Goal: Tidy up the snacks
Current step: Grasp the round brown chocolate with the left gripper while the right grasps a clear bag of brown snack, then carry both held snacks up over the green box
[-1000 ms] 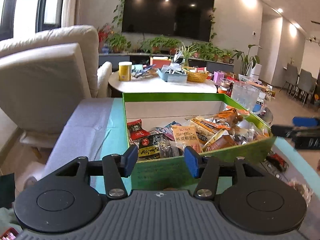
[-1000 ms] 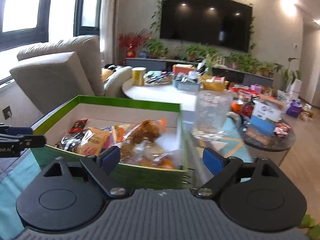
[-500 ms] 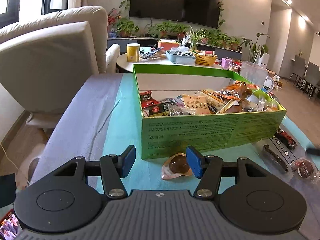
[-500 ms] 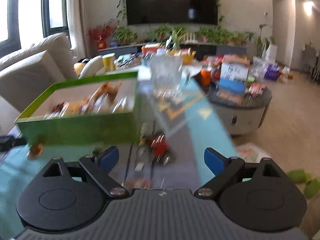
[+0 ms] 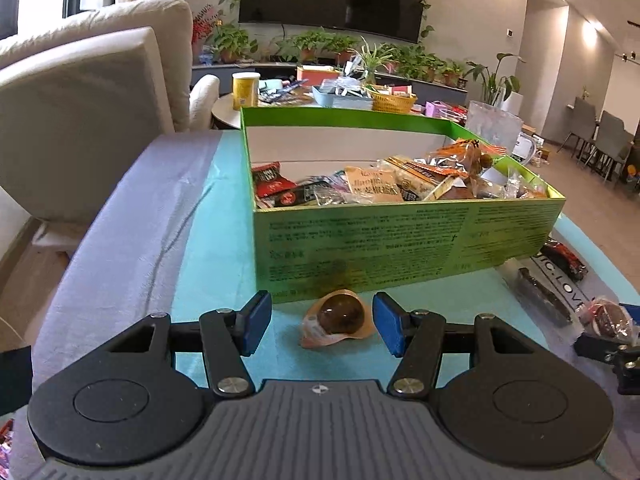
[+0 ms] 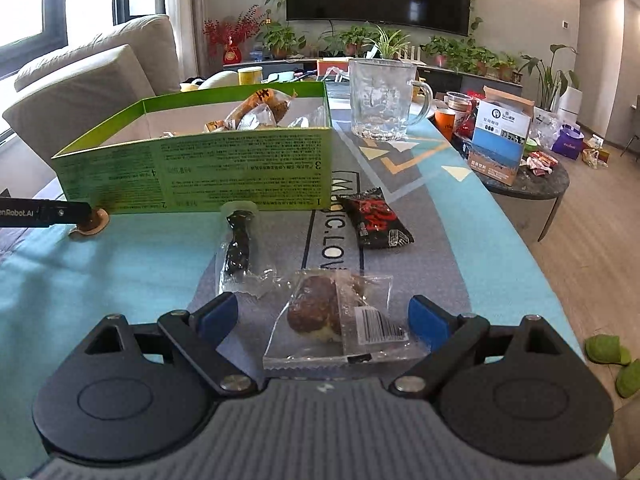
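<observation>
- Brown round snack in an orange wrapper (image 5: pixel 339 317) is lying between the left gripper (image 5: pixel 323 325) pads, untouched, just near of the green box (image 5: pixel 400 240) front wall; jaws standing apart, having just been opening.
- Clear-wrapped pastry (image 6: pixel 336 320) is sitting dead ahead between the right gripper (image 6: pixel 322 322) pads, jaws apart, long axis running near-to-far.
- Each hand is nearest its own snack; box lying far-left of the right one.

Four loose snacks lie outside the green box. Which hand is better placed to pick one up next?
Probably a tie: the left gripper stands open around the brown egg pack, the right gripper open around the clear pastry pack. Neither touches yet.
</observation>
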### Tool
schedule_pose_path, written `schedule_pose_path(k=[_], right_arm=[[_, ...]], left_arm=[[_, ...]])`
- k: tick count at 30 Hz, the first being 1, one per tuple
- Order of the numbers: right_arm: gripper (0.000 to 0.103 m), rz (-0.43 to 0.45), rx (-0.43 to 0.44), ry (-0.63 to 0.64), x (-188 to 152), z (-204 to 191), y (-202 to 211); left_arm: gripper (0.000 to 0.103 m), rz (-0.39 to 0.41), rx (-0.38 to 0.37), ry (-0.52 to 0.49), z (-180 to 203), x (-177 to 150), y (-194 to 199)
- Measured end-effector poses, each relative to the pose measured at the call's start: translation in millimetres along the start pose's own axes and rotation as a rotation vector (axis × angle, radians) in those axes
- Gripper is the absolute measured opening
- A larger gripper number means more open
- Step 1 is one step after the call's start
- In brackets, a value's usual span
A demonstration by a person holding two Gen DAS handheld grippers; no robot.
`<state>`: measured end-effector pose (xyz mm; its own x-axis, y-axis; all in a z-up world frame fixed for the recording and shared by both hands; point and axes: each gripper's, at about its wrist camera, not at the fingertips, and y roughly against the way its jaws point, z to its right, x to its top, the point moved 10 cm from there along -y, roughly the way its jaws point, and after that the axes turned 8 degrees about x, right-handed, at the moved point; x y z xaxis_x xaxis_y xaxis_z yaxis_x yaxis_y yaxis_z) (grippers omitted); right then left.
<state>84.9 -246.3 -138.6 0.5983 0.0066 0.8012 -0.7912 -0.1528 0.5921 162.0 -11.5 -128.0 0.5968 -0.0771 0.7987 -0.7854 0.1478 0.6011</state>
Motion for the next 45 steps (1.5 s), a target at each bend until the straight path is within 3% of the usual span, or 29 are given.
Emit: schedule_pose_path(k=[6,12,14,19,28,35,45], right_arm=[[0.048,0.022,-0.015,-0.004,-0.8,1.4,1.5],[0.047,0.042,-0.007,-0.003,1.8,1.3,3.9],[0.047,0.044,-0.005,-0.007,1.6,1.6,5.6],[0.047,0.044,0.000,-0.029,1.6,2.2,9.0],[0.047,0.080,-0.002,-0.048,9.8,4.6,25.0],[0.047,0.160,0.035,-0.018,40.4,-7.9,43.3],[0.047,0.298,0.129,0.087,101.7,-50.2,47.7]], left_arm=[[0.054,-0.025,-0.025,-0.005,8.8,-4.3,-6.8],[0.054,0.007,0.012,-0.065,21.0,-8.2,-7.9],[0.032,0.014,0.007,-0.069,22.6,-7.4,-6.3],[0.032,-0.010,-0.017,-0.044,21.6,-7.9,1.8],[0.032,0.055,-0.039,-0.037,25.5,4.4,30.4],[0.032,0.106,-0.042,-0.016,23.2,21.7,47.4],[0.032,0.208,-0.038,0.023,14.8,70.3,60.2]])
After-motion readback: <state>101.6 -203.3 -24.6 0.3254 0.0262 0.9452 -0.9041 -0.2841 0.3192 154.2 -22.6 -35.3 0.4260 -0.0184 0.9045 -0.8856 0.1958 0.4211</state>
